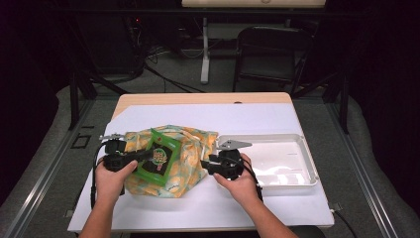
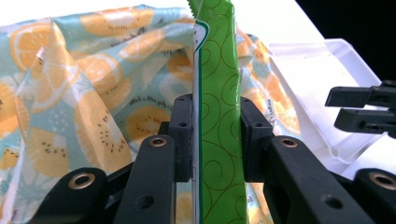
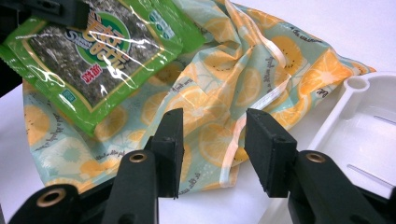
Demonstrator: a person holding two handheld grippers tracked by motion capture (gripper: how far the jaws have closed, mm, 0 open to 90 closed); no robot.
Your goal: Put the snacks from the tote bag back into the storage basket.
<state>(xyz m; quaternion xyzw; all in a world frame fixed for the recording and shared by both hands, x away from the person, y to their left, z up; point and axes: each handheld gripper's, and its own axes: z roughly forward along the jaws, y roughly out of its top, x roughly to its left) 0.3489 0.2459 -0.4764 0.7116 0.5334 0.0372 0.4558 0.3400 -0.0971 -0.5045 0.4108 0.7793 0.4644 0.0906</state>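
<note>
A drawstring cloth bag [image 1: 190, 156] printed with orange slices lies crumpled on the white table cover. My left gripper [image 1: 143, 156] is shut on a green seaweed snack packet [image 1: 159, 154] and holds it over the bag. In the left gripper view the packet [image 2: 217, 93] stands edge-on, pinched between both pads, with the bag [image 2: 93, 93] behind it. My right gripper [image 1: 205, 166] is open at the bag's right edge. In its own view the right gripper [image 3: 215, 140] has the bag's white-hemmed edge [image 3: 261, 60] just past the jaws, and the packet [image 3: 93, 51] hangs at upper left.
A white plastic tray [image 1: 277, 148] sits on the table right of the bag, close to my right hand. The table's wooden far edge [image 1: 198, 98] shows beyond the white cover. A dark chair [image 1: 270, 49] and stands are on the floor behind.
</note>
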